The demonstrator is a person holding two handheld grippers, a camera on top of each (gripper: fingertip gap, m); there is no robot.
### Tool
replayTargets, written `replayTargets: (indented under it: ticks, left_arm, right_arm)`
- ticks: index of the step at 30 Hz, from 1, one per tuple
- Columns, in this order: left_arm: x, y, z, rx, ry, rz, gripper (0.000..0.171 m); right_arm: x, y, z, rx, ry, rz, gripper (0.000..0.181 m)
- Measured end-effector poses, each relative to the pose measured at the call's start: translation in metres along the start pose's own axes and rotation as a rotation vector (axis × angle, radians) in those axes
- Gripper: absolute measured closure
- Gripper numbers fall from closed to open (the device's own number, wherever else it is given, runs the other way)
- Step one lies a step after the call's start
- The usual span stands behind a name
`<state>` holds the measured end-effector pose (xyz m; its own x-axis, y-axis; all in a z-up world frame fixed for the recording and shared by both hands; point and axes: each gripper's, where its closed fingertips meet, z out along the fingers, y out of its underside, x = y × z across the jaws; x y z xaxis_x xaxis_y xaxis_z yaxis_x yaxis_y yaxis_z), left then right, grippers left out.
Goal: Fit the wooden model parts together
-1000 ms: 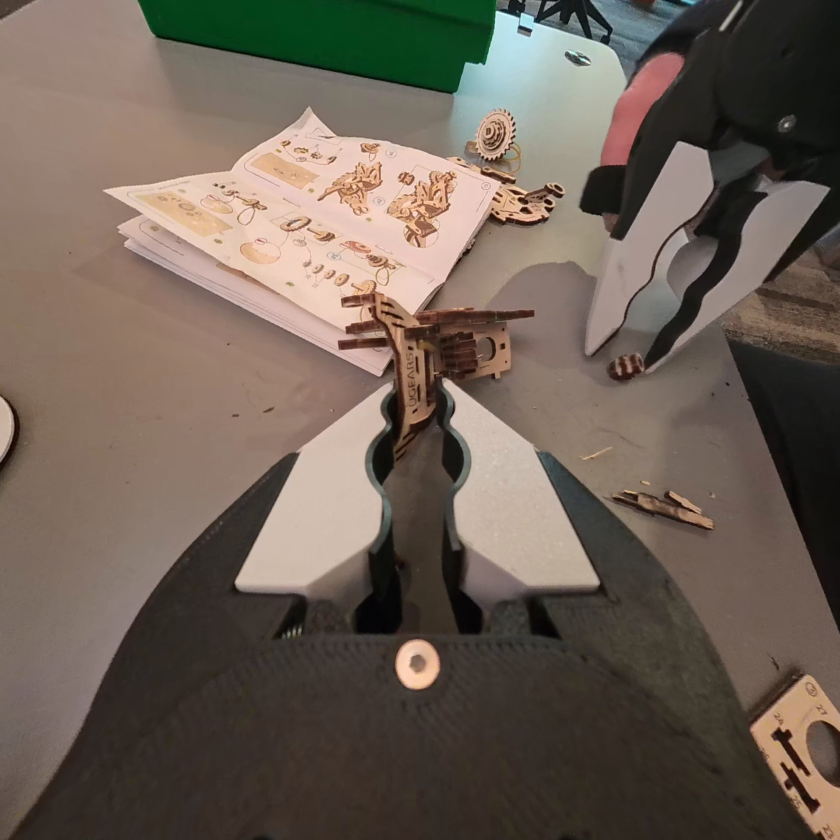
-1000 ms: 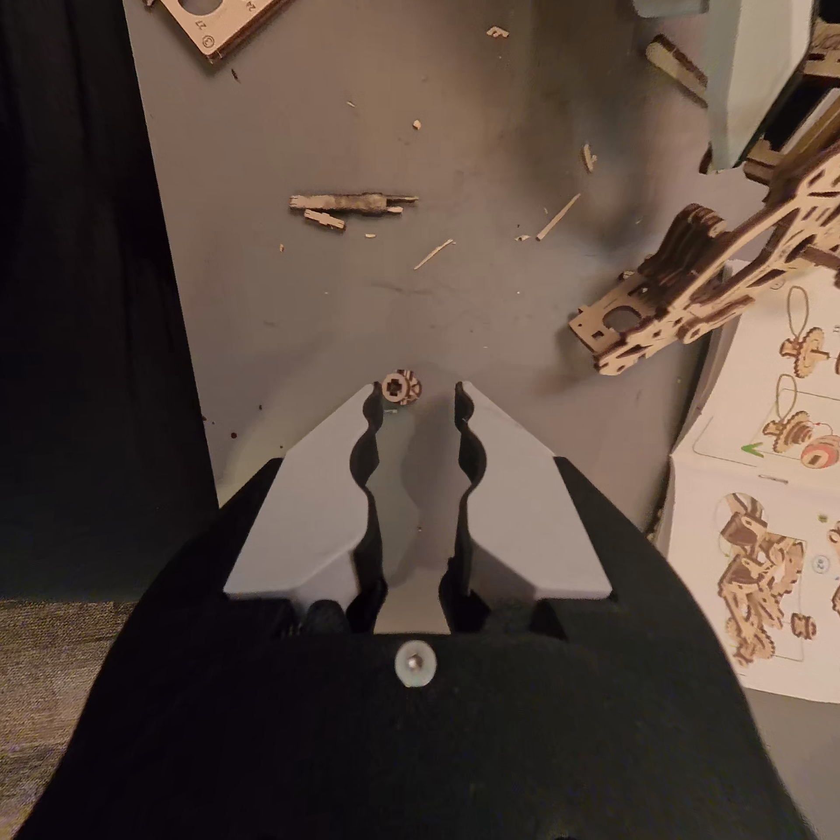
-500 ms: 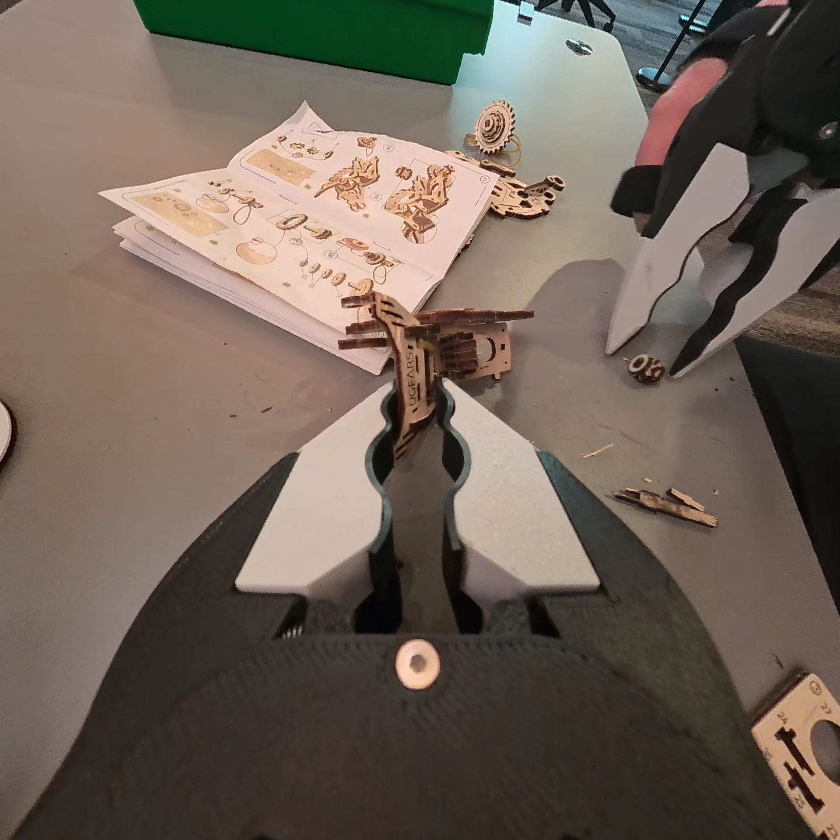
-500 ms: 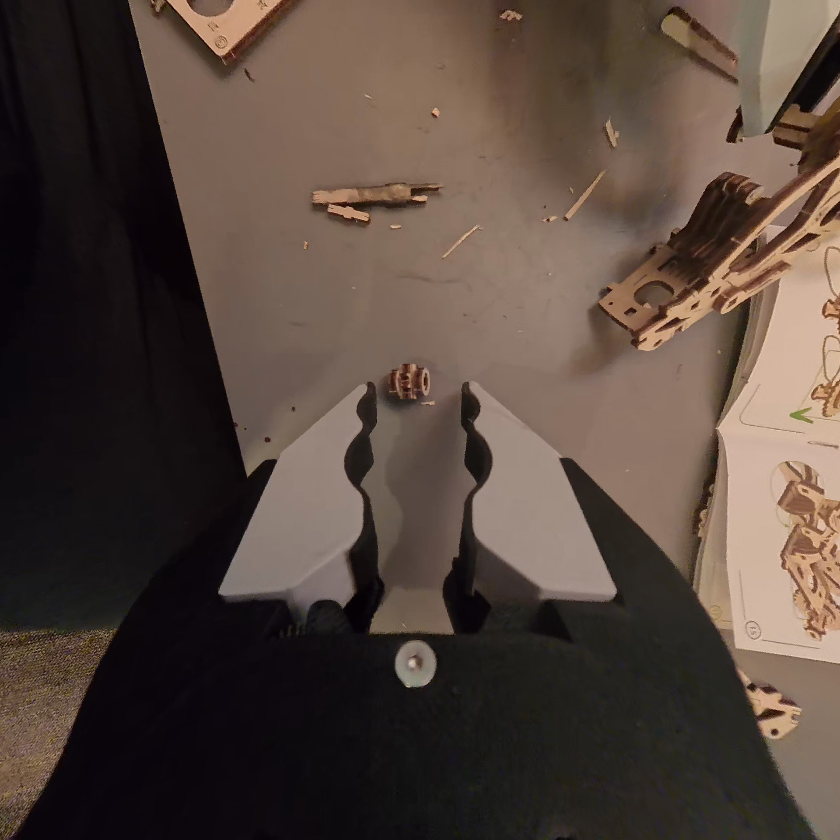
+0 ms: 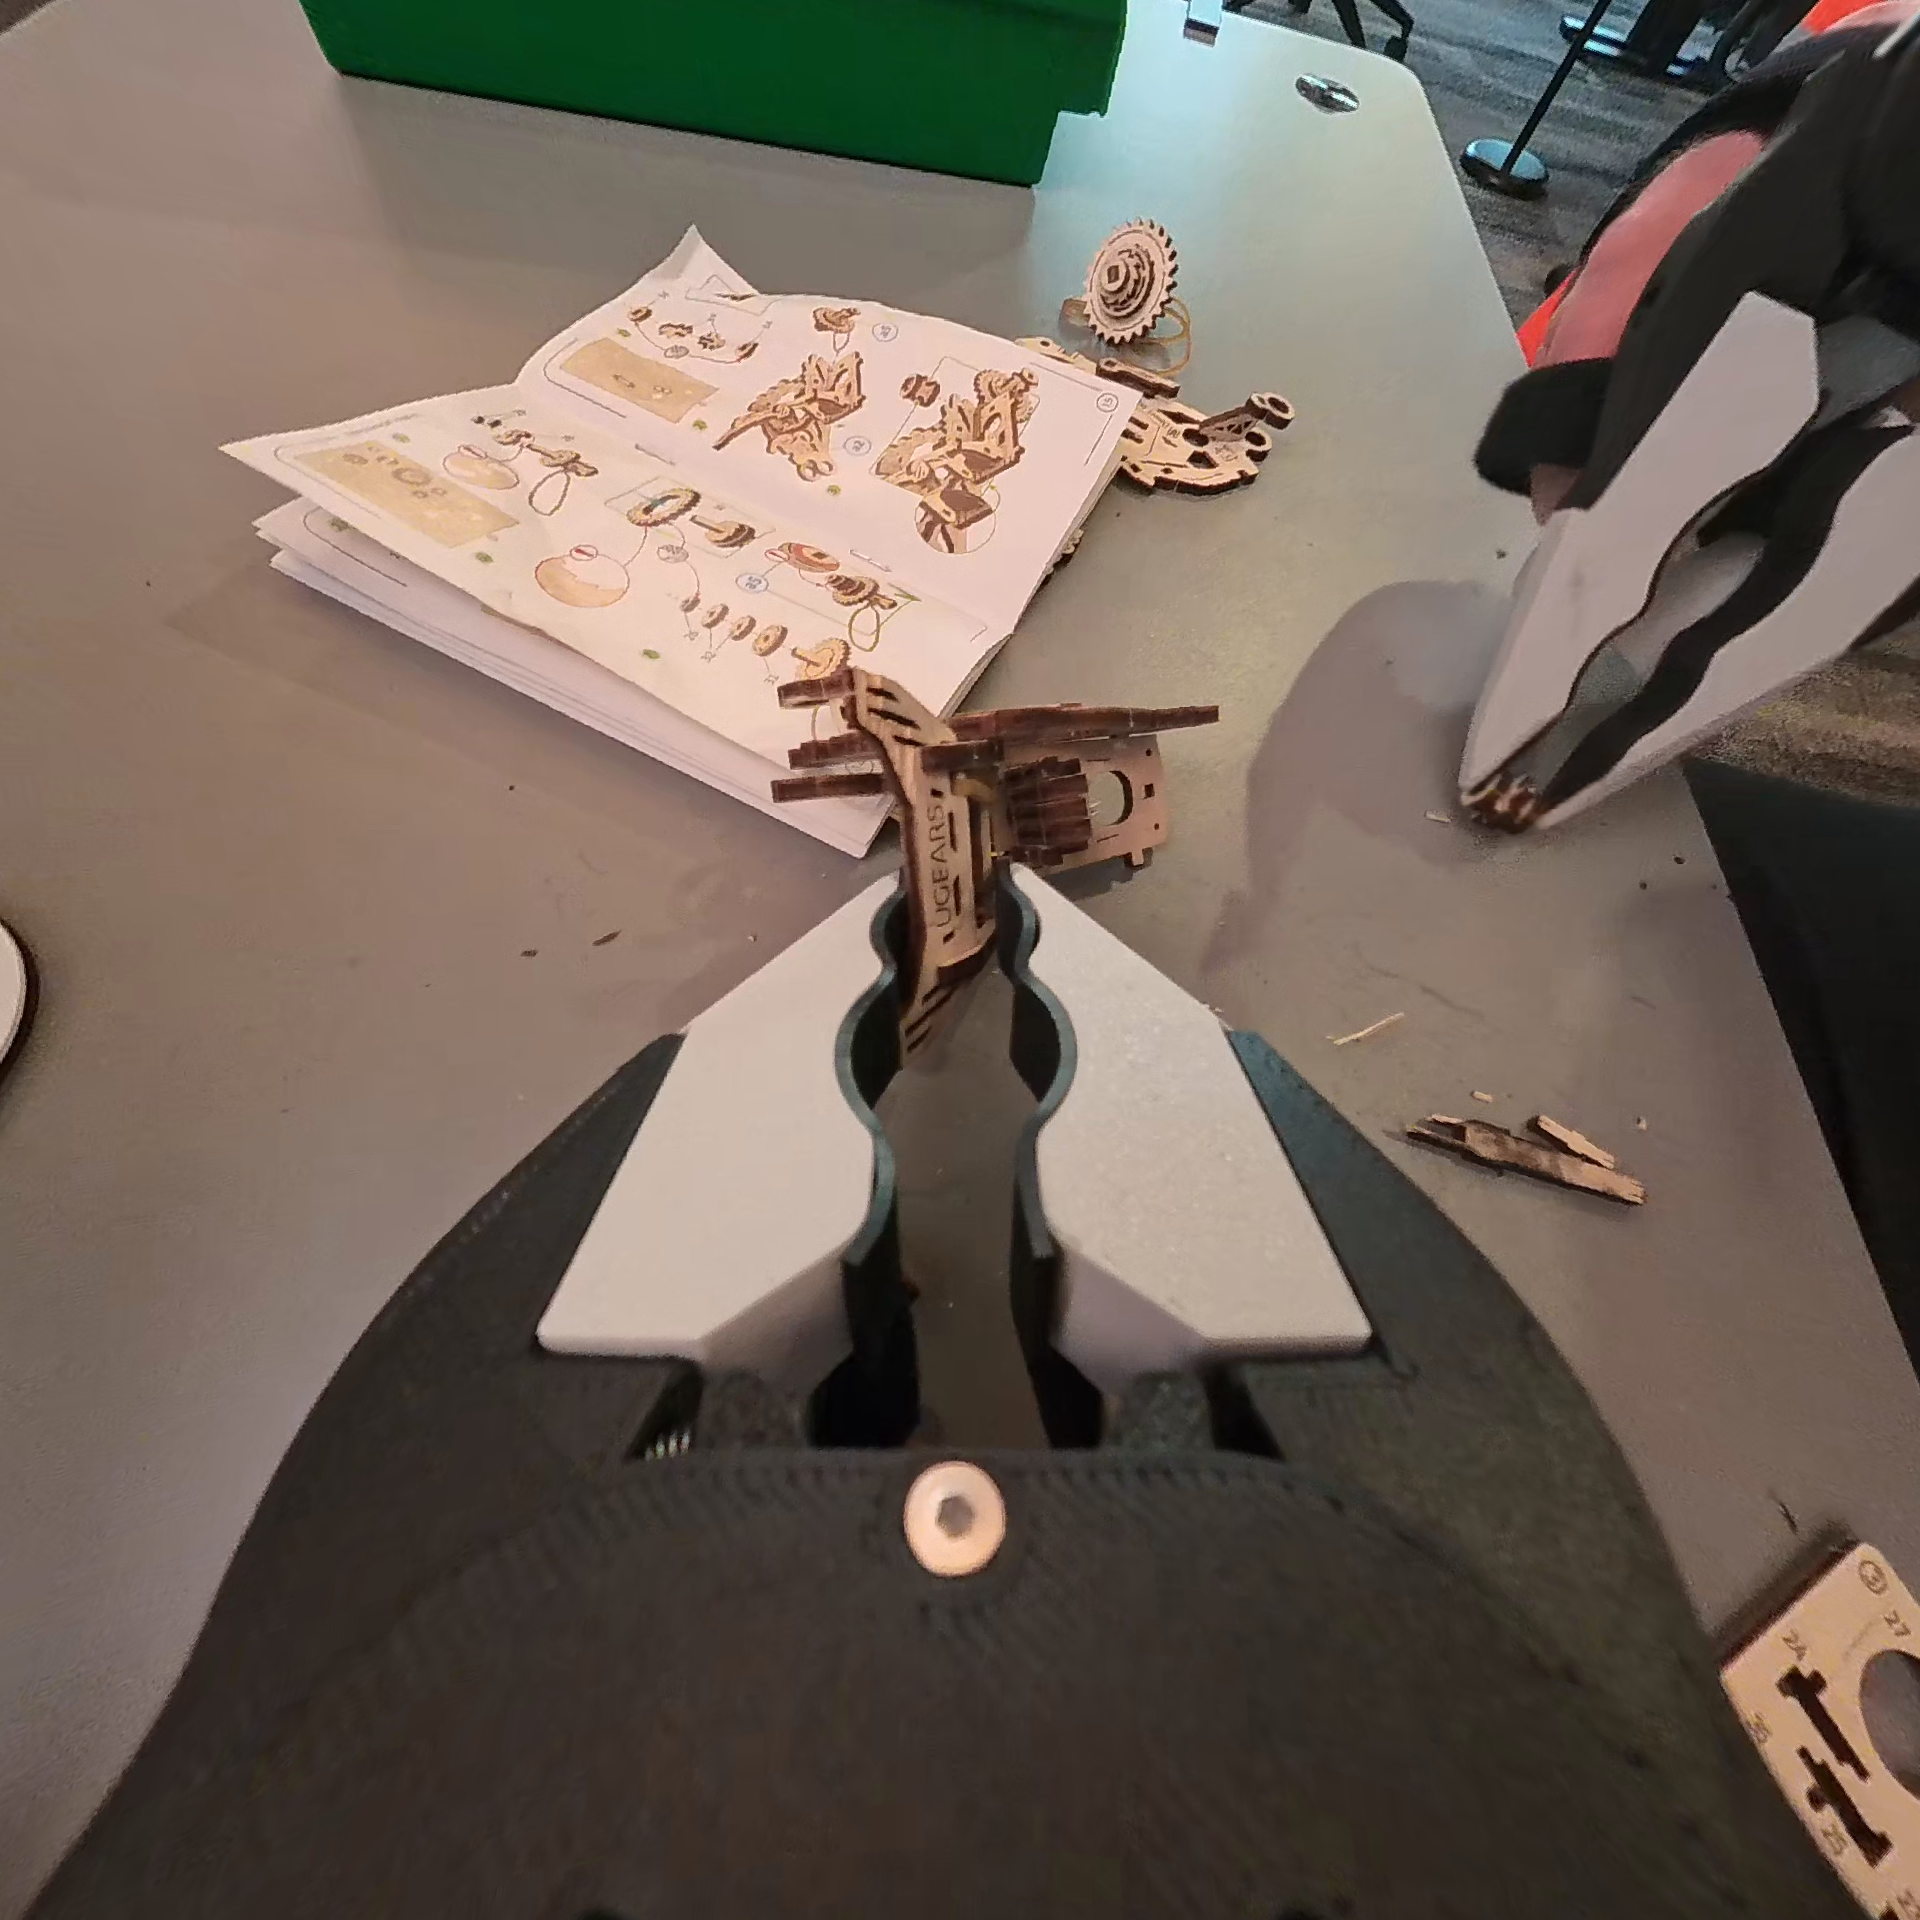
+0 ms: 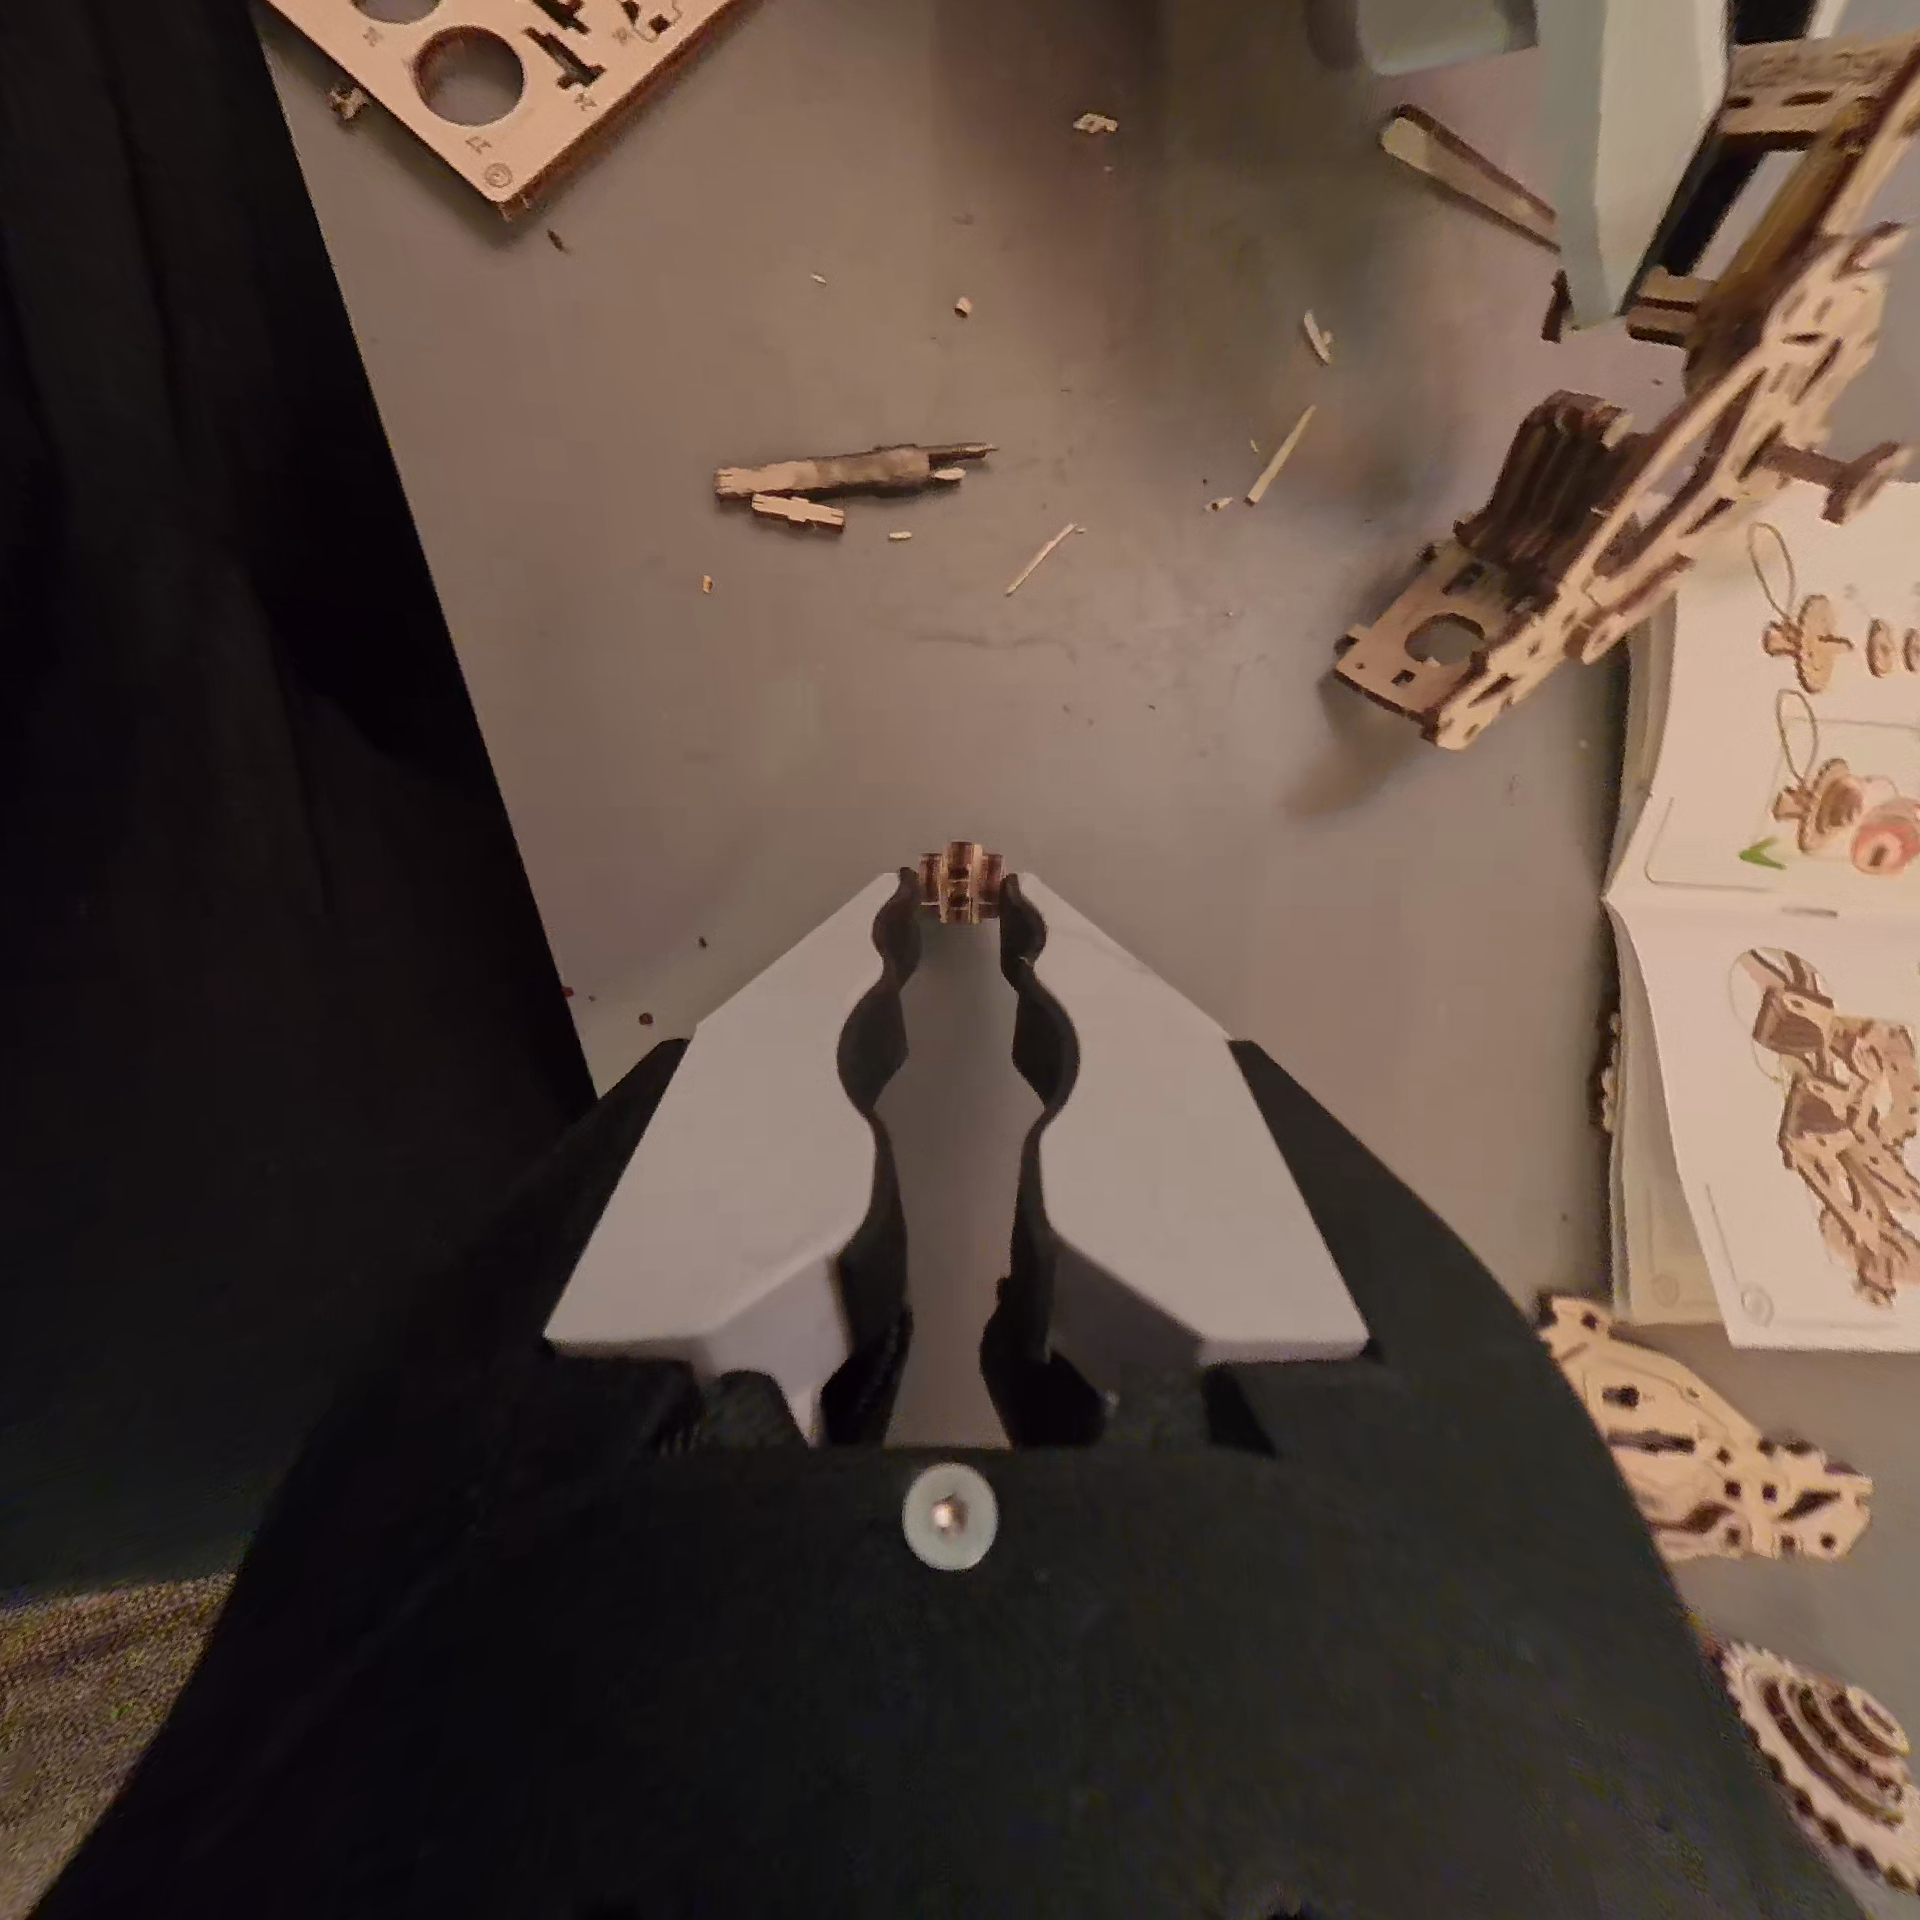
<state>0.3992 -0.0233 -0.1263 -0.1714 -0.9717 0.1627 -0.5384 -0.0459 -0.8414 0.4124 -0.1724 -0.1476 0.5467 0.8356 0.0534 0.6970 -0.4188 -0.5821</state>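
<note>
My left gripper (image 5: 951,883) is shut on a wooden model frame (image 5: 966,790) and holds it upright above the grey table (image 5: 312,935). The frame also shows at the upper right of the right wrist view (image 6: 1621,520). My right gripper (image 6: 961,899) is shut on a small wooden gear (image 6: 961,881) at its fingertips, down at the table near the right edge. In the left wrist view the right gripper (image 5: 1507,805) stands tilted at the right with the small gear (image 5: 1501,802) pinched in its tips.
An open instruction booklet (image 5: 675,520) lies behind the frame. A toothed wheel (image 5: 1132,281) and another wooden sub-assembly (image 5: 1195,447) lie beyond it. A green box (image 5: 727,73) stands at the back. Wood scraps (image 5: 1527,1158) and a punched plywood sheet (image 5: 1839,1745) lie near the right edge. The left gripper's tips are roughly 15 centimetres from the right gripper's. My right gripper is the nearer one to the wooden sub-assembly (image 5: 1195,447): about 15 centimetres, against 20 centimetres.
My right gripper was open around the small gear on the table; it has closed on it. The left gripper and the frame have stayed still.
</note>
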Motion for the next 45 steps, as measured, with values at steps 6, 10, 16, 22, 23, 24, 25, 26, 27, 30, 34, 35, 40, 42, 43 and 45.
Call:
replayTargets:
  ticks: [6,10,16,22,23,24,25,26,27,30,34,35,40,42,43,45]
  left_arm:
    - [0.000,0.000,0.000,-0.001,0.002,-0.002,0.159]
    - [0.000,0.000,0.000,-0.002,0.003,0.000,0.159]
    - [0.001,0.001,0.001,-0.005,0.008,0.003,0.159]
    - [0.002,0.001,0.002,-0.010,0.015,0.001,0.159]
    - [0.002,0.001,0.002,-0.010,0.015,0.002,0.159]
    - [0.002,0.001,0.002,-0.011,0.015,0.003,0.159]
    - [0.002,0.002,0.002,-0.013,0.015,0.004,0.159]
    - [0.002,0.002,0.002,-0.013,0.014,0.005,0.159]
    - [0.002,0.002,0.002,-0.013,0.014,0.007,0.159]
    - [0.003,0.002,0.002,-0.015,0.014,0.009,0.159]
    - [0.003,0.002,0.002,-0.016,0.014,0.010,0.159]
    - [0.003,0.002,0.002,-0.016,0.015,0.010,0.159]
    - [0.003,0.002,0.002,-0.017,0.018,0.010,0.159]
    - [0.003,0.002,0.003,-0.019,0.019,0.010,0.159]
    - [0.003,0.002,0.003,-0.019,0.018,0.010,0.159]
    - [0.003,0.002,0.003,-0.020,0.018,0.011,0.159]
  right_arm:
    - [0.014,0.020,-0.012,0.018,0.070,0.086,0.169]
    - [0.027,0.038,-0.023,0.020,0.140,0.160,0.169]
    - [0.043,0.062,-0.034,0.039,0.220,0.250,0.169]
    - [0.049,0.063,-0.035,0.080,0.250,0.271,0.168]
    - [0.049,0.062,-0.034,0.087,0.248,0.269,0.168]
    - [0.049,0.061,-0.033,0.094,0.245,0.268,0.168]
    - [0.049,0.060,-0.033,0.101,0.245,0.269,0.168]
    - [0.050,0.059,-0.032,0.106,0.250,0.268,0.168]
    - [0.050,0.058,-0.032,0.111,0.256,0.264,0.168]
    - [0.052,0.055,-0.029,0.132,0.268,0.257,0.168]
    - [0.051,0.051,-0.022,0.159,0.262,0.255,0.168]
    - [0.051,0.050,-0.022,0.169,0.263,0.257,0.168]
    - [0.052,0.050,-0.022,0.176,0.255,0.272,0.166]
    - [0.052,0.050,-0.021,0.178,0.253,0.275,0.165]
    - [0.052,0.050,-0.021,0.178,0.251,0.277,0.164]
    - [0.052,0.050,-0.021,0.179,0.252,0.277,0.163]
